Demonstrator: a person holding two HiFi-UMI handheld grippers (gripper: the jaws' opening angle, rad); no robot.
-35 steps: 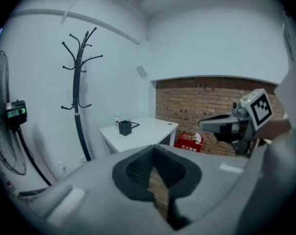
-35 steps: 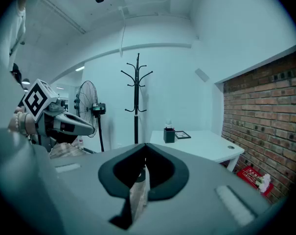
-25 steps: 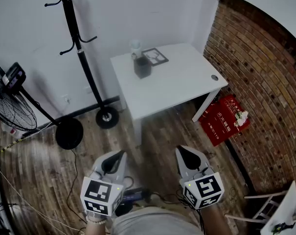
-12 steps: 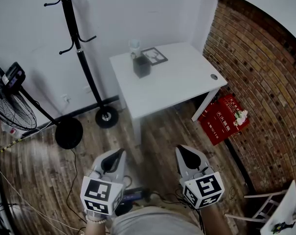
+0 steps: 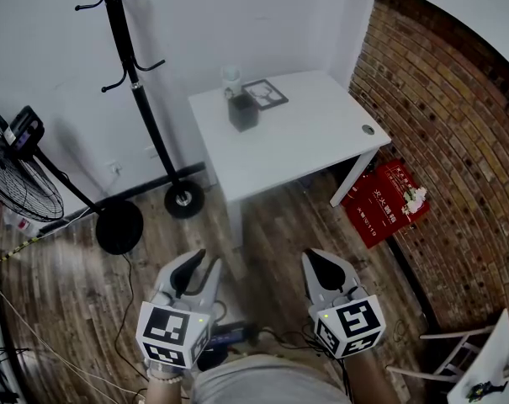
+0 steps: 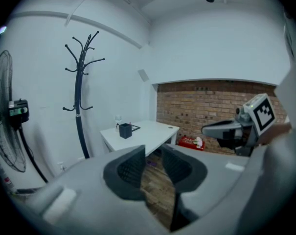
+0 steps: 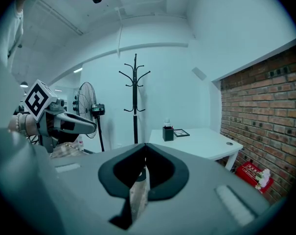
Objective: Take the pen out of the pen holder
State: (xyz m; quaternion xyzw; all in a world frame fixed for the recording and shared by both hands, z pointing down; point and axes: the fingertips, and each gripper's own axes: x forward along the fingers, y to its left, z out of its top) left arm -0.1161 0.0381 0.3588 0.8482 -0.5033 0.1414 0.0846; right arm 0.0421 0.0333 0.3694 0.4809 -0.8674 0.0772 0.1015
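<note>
A dark square pen holder (image 5: 244, 113) stands near the back edge of the white table (image 5: 304, 141), far ahead of both grippers. It also shows small in the left gripper view (image 6: 125, 130) and the right gripper view (image 7: 168, 133). The pen in it is too small to make out. My left gripper (image 5: 202, 261) (image 6: 153, 153) hangs low over the wooden floor, its jaws opening with nothing between them. Beside it my right gripper (image 5: 310, 257) (image 7: 146, 146) is shut and holds nothing.
A white cup (image 5: 231, 78) and a picture frame (image 5: 267, 96) sit behind the holder. A black coat stand (image 5: 145, 99) and a floor fan (image 5: 18, 175) are at the left. A brick wall (image 5: 448, 124), a red box (image 5: 387, 202) and cables (image 5: 237, 335) lie around.
The left gripper's jaws have spread apart from shut. Both hands and everything else stay where they were.
</note>
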